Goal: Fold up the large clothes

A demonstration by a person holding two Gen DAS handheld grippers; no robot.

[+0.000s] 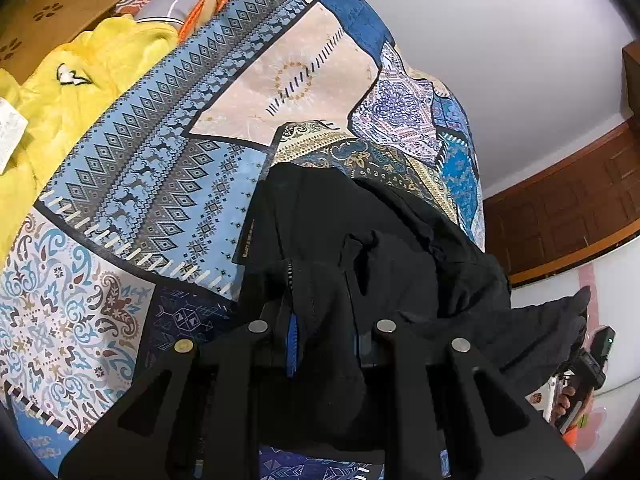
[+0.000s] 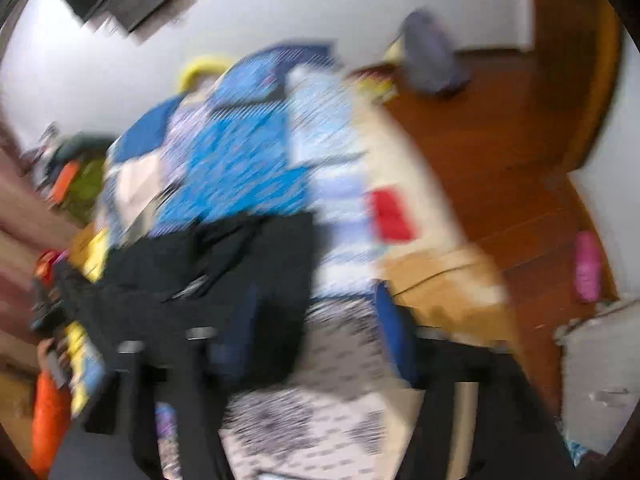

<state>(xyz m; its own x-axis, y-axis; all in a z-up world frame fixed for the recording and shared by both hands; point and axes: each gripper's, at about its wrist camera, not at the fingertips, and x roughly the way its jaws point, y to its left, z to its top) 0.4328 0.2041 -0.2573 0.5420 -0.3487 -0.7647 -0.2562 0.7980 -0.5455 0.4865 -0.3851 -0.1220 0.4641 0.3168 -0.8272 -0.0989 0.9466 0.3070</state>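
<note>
A large black garment (image 1: 360, 240) lies on a bed with a blue patterned patchwork cover (image 1: 160, 160). My left gripper (image 1: 324, 340) is shut on a bunched fold of the black garment, cloth draped over both blue-padded fingers. In the blurred right wrist view the black garment (image 2: 200, 272) lies on the cover, partly over the left blue finger. My right gripper (image 2: 316, 340) stands open with its fingers wide apart and nothing between them. The right gripper and the hand holding it also show at the far right of the left wrist view (image 1: 588, 368).
A yellow fleece garment (image 1: 60, 92), an orange cloth (image 1: 208, 4) and a cardboard box (image 1: 48, 20) sit at the bed's far side. Dark wood panelling (image 1: 560, 208) lines the wall. A wooden floor (image 2: 500, 160) and a pink object (image 2: 588, 268) lie right of the bed.
</note>
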